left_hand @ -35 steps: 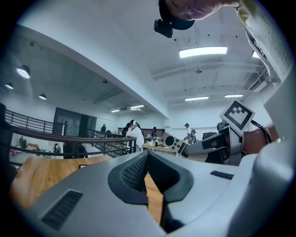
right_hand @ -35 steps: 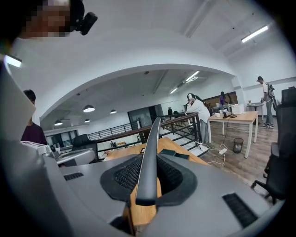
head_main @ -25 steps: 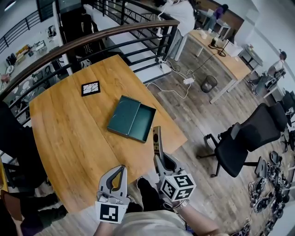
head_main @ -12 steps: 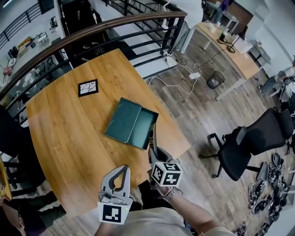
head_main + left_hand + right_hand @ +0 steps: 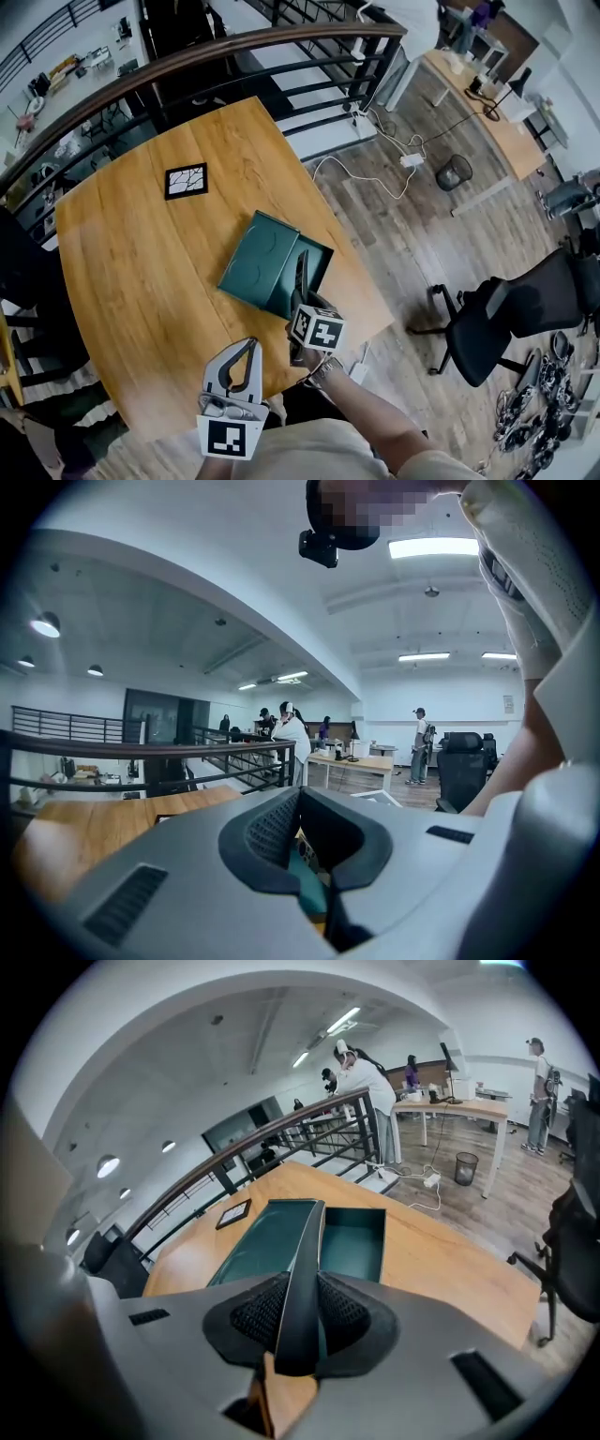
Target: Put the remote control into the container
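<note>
A dark green container lies open on the wooden table [image 5: 131, 272], its lid [image 5: 255, 260] on the left and its open tray [image 5: 319, 265] on the right. My right gripper [image 5: 299, 298] is shut on a slim dark remote control [image 5: 300, 270]. The remote is turned edge-on and its far end hangs over the tray's near left part. In the right gripper view the remote [image 5: 305, 1255] runs between the pads toward the tray [image 5: 356, 1241] and lid [image 5: 267, 1241]. My left gripper [image 5: 249, 345] is shut and empty at the table's near edge.
A black-and-white marker card [image 5: 185, 180] lies on the far part of the table. A curved railing [image 5: 244, 42] runs behind the table. The table's right edge [image 5: 375, 300] drops to wood floor, where a black office chair [image 5: 506, 319] stands. People stand at distant desks.
My right gripper has carried the remote left and forward, from beside the container's near right corner to over its tray, turning it edge-on. The left gripper has stayed put.
</note>
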